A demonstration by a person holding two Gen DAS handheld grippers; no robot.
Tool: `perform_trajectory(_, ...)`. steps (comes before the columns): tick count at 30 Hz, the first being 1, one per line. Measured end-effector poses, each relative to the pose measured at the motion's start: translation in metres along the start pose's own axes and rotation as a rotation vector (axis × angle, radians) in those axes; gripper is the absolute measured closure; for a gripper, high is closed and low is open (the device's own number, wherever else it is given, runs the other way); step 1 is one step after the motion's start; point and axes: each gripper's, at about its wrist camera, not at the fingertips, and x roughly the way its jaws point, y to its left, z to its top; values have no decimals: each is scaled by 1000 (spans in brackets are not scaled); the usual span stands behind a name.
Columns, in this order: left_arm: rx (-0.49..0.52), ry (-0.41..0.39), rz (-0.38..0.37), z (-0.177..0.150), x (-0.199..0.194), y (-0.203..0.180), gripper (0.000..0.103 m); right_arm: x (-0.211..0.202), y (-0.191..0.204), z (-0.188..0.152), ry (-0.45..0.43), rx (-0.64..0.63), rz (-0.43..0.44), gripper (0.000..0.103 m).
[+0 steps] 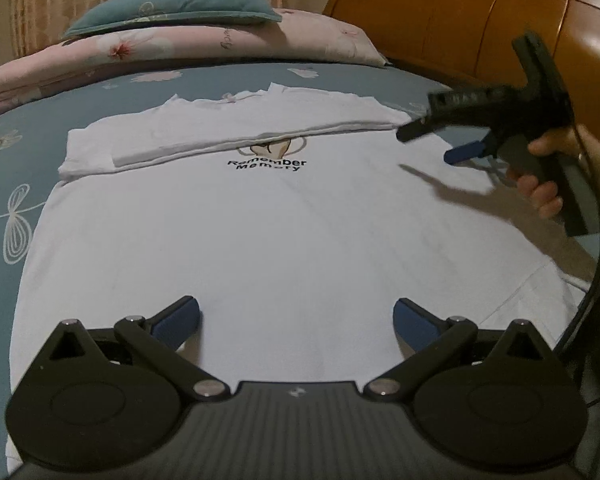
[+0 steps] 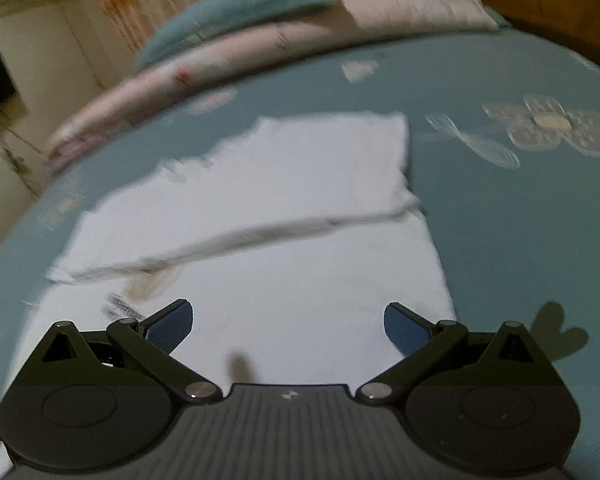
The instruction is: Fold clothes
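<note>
On the bed [image 1: 100,92], half-folded white T-shirt [image 1: 260,232], both tongs spread wide, empty, left view alone shows right gripper [image 2: 288,324] held by a hand [image 1: 548,184]

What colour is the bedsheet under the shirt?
Blue-grey bedsheet with pale flower and dragonfly prints, clearest in the right wrist view.

Only readable text: "Remember Memory" in black, two lines, printed on the white T-shirt [image 1: 260,220] under a partly hidden graphic, left wrist view. Right wrist view: same print blurred, unreadable. No other labels or numbers.
</note>
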Motion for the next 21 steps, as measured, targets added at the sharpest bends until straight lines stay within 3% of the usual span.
perform_trajectory(5,-14,-30,4,-3,1,2,1,-25,9,-18,34,-95,-137,0)
perform_trajectory(8,32,-45,26,-6,2,-4,1,-53,11,-34,28,-124,-147,0)
perform_trajectory(12,90,-63,47,-11,1,-11,1,-91,10,-57,24,-51,-87,0)
perform_trajectory(15,114,-23,55,-4,-1,-12,1,-113,30,-74,16,-189,-119,0)
perform_trajectory(21,420,-51,98,-20,-30,-47,4,-145,75,-91,-24,-467,-97,0)
